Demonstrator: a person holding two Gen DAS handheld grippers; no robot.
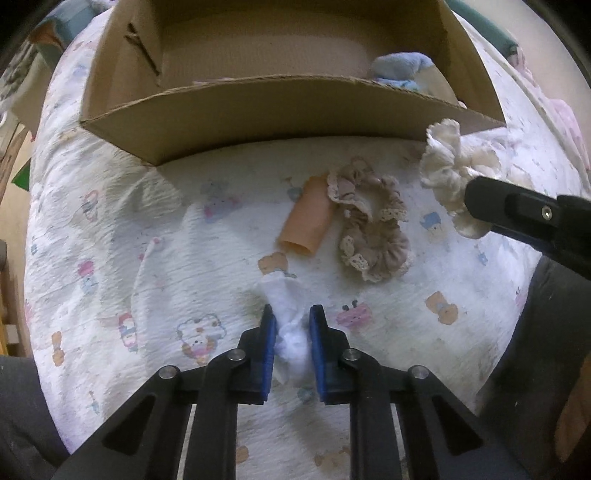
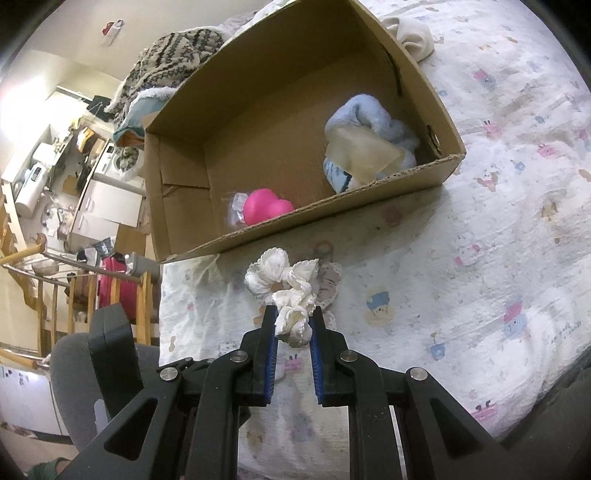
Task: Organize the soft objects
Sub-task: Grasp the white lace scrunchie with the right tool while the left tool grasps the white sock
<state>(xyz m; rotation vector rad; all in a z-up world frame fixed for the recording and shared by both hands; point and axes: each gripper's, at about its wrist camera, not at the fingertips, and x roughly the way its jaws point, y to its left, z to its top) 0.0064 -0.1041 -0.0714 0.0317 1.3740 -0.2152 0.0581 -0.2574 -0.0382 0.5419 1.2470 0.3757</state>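
My left gripper [image 1: 291, 314] is shut on a white fluffy cloth piece [image 1: 290, 325] just above the printed bedsheet. Ahead of it lie an orange tube [image 1: 304, 218] and a beige lace scrunchie [image 1: 373, 221]. My right gripper [image 2: 293, 314] is shut on a cream scrunchie [image 2: 284, 288], held above the sheet near the cardboard box [image 2: 369, 199]; it also shows in the left wrist view [image 1: 448, 166]. The box [image 1: 258, 114] holds a blue fluffy cloth [image 2: 373, 118], a translucent sheet [image 2: 358, 151], and a pink heart [image 2: 267, 210].
A cream cloth [image 2: 413, 33] lies on the bed beyond the box. Knitted blankets [image 2: 173, 48] are piled behind it. A grey chair [image 2: 74, 376] and wooden rails [image 2: 55, 295] stand beside the bed, with cluttered room furniture further off.
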